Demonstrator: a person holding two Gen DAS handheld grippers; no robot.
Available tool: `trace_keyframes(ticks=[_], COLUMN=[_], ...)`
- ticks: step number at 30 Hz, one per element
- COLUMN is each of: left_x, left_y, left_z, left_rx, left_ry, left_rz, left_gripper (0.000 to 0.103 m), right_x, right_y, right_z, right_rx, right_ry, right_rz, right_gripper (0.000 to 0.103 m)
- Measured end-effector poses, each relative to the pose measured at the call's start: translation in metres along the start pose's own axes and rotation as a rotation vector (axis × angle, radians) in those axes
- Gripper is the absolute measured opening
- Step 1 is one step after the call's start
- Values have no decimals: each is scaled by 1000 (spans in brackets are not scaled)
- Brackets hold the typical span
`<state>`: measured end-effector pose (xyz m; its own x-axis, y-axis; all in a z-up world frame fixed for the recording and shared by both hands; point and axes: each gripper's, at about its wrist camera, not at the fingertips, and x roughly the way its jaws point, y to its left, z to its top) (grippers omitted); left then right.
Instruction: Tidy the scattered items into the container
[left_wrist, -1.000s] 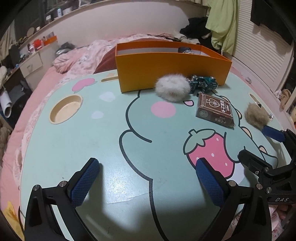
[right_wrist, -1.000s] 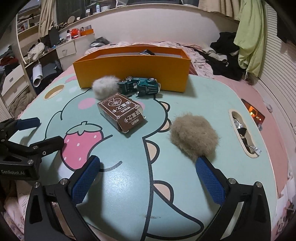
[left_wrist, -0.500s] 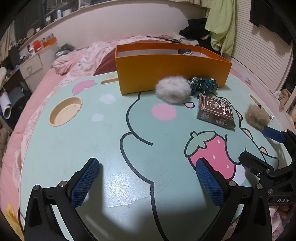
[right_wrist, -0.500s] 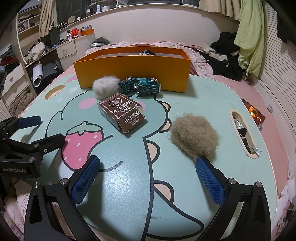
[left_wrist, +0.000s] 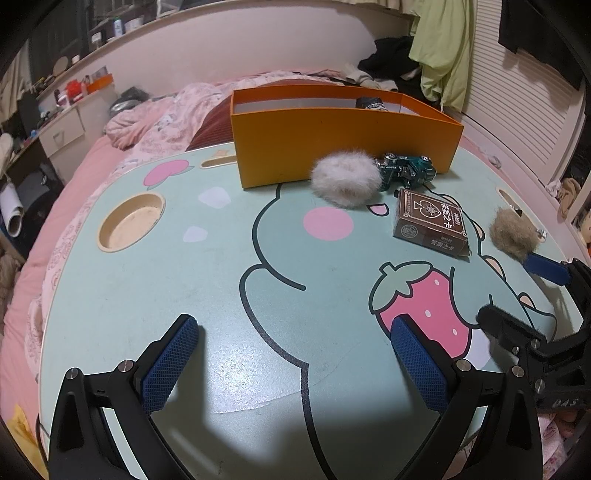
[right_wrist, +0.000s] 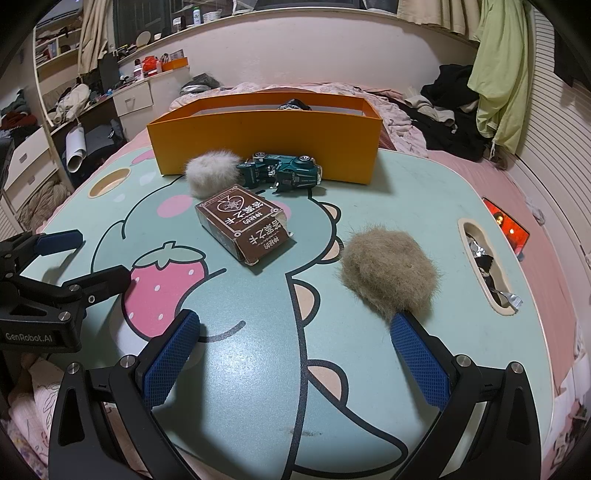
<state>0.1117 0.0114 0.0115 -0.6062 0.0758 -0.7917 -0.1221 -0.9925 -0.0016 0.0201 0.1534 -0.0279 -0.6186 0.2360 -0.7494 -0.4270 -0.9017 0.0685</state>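
Counter (left_wrist: 110, 314) printed with a cartoon dinosaur and a strawberry is seen lying over a pink bed (left_wrist: 44, 236); an orange box (left_wrist: 332, 144) is set at its far edge, with a dark item (left_wrist: 371, 102) just visible over the rim inside it. Four things are scattered in front of the box: a white fluffy ball (left_wrist: 345, 181) is pressed close to the box wall; a green toy car (left_wrist: 404, 170) is lying on its side just beside the ball, against the box; a brown card box (left_wrist: 430, 223) is placed nearer, apart from both; a tan fluffy ball (right_wrist: 388, 273) is set off to the right. The left claw (left_wrist: 295, 362) is held released over the bare near part of the counter, with nothing between its blue pads; the right claw (right_wrist: 295, 362) is likewise spread wide and empty, its right pad (right_wrist: 419, 363) touching the near edge of the tan fluffy ball.
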Motion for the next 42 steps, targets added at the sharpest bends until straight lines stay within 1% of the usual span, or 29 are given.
trace_keyframes(ticks=[2, 4, 6, 8, 10, 13, 15, 18, 21, 23, 26, 28, 30, 32, 33, 34, 35, 36, 38, 40, 42], left_x=[0, 0, 0, 0, 0, 0, 0, 0, 0, 0, 0, 0, 0, 0, 0, 0, 0, 0, 0, -1, -1], left_y=[0, 0, 0, 0, 0, 0, 0, 0, 0, 0, 0, 0, 0, 0, 0, 0, 0, 0, -1, -1, 0], left_z=[0, 0, 0, 0, 0, 0, 0, 0, 0, 0, 0, -1, 0, -1, -1, -1, -1, 0, 0, 0, 0], left_rx=[1, 1, 1, 0, 1, 1, 1, 0, 1, 0, 1, 1, 1, 1, 1, 1, 2, 2, 0, 1, 0], left_ry=[0, 0, 0, 0, 0, 0, 0, 0, 0, 0, 0, 0, 0, 0, 0, 0, -1, -1, 0, 0, 0], left_rz=[1, 1, 1, 0, 1, 1, 0, 0, 0, 0, 0, 0, 0, 0, 0, 0, 1, 1, -1, -1, -1], left_gripper=[103, 103, 103, 103, 103, 103, 103, 103, 103, 103, 103, 103, 103, 103, 103, 103, 103, 103, 103, 103, 103], right_x=[-2, -7, -20, -36, -42, -35, -30, -33, -38, -37, -33, -26, -18, -8, -3, 3, 10, 17, 22, 25, 26], right_y=[7, 19, 40, 55, 56, 41, 23, -1, -25, -48, -77, -81, -73, -65, -61, -57, -53, -49, -40, -38, -37], right_z=[-1, -5, -13, -20, -20, -14, -8, -4, 2, 8, 13, 19, 27, 33, 36, 37, 38, 38, 34, 25, 13], right_rx=[-38, -113, -230, -315, -323, -241, -150, -42, 33, 111, 216, 214, 172, 139, 129, 124, 116, 101, 51, 49, 63], right_ry=[-10, -47, -137, -243, -288, -257, -228, -251, -283, -273, -238, -197, -149, -88, -53, -22, 9, 41, 44, 39, 14], right_rz=[19, 16, -17, -33, -39, -28, -5, 4, -33, -23, 22, 17, -26, -44, -46, -42, -40, -46, -70, -21, 19], right_gripper=[103, 103, 103, 103, 103, 103, 102, 102, 102, 102, 98, 97, 97, 97, 91, 89, 82, 56, 39, 39, 38])
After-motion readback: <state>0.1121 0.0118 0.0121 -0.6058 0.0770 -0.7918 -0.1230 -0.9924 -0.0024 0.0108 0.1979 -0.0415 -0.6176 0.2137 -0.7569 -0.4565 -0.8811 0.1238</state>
